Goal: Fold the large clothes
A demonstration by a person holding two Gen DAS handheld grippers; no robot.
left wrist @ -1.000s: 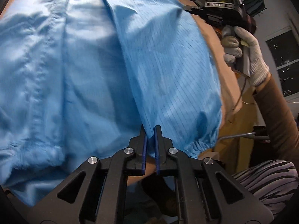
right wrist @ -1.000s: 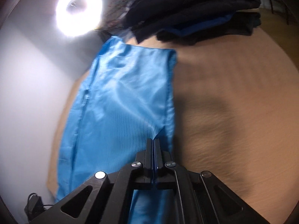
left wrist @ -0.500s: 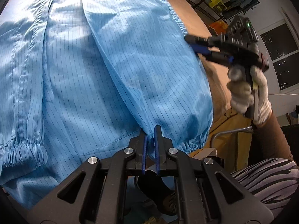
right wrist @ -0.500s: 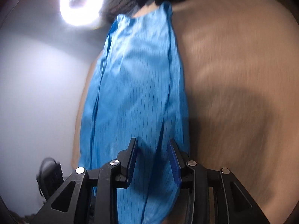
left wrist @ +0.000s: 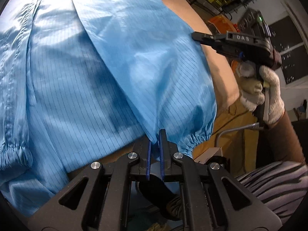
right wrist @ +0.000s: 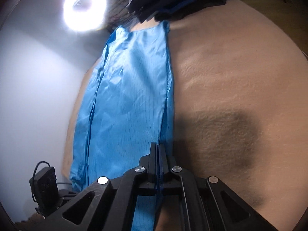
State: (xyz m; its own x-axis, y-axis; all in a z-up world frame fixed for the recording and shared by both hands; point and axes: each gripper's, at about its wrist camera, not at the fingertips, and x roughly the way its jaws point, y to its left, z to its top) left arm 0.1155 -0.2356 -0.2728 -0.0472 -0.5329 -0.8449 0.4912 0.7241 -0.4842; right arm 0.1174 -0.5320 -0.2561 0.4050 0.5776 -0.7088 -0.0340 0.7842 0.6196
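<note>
You are pinching the blue garment (left wrist: 119, 61) with your left gripper (left wrist: 155, 146); your right gripper (right wrist: 158, 148) is clamping its fold, jaws just closing.

Since the earlier frames the right gripper (right wrist: 157, 146) releases its first pinch, shifts along the blue garment (right wrist: 127, 100) toward the near end and closes again, jaws just closing, on its right-hand fold.
</note>
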